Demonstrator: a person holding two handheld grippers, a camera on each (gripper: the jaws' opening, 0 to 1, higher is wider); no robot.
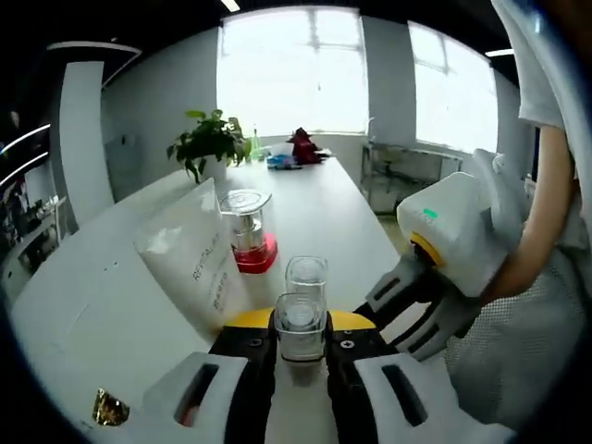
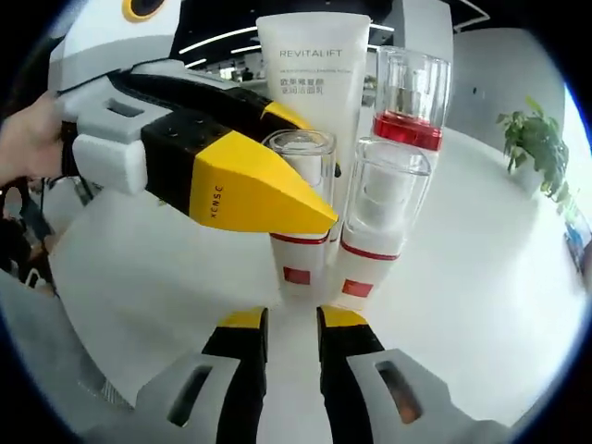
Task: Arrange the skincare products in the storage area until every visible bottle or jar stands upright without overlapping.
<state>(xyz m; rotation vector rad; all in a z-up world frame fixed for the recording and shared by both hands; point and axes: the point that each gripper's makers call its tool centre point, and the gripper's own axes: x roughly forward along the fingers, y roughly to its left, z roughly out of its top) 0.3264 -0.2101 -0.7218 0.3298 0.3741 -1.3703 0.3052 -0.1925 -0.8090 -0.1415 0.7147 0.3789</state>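
- Left gripper (image 1: 301,356): jaws closed on a small clear-capped bottle (image 1: 300,326) at its cap. Judged light, rigid, smooth plastic or glass; the cap may slip or pull off, so a hold lower on the body would be safer.
- Right gripper (image 2: 291,326): jaws narrow, nothing between them, resting just short of the bottle bases.
- In the right gripper view the held bottle (image 2: 301,217) stands upright on the desk (image 2: 148,277), just beside a second clear-capped bottle (image 2: 375,222). Whether they touch cannot be told.
- Behind them stand a white tube marked REVITALIFT (image 2: 310,74), cap down, soft-walled and likely to tip, and a red-based pump bottle (image 2: 412,97), likely fragile.
- Room: the cluster is tight; any sideways move risks a knock-over. Open desk lies to both sides and beyond.
- Far: a potted plant (image 1: 208,141) well clear. The desk edge (image 1: 393,250) runs close by on the right of the left gripper view.
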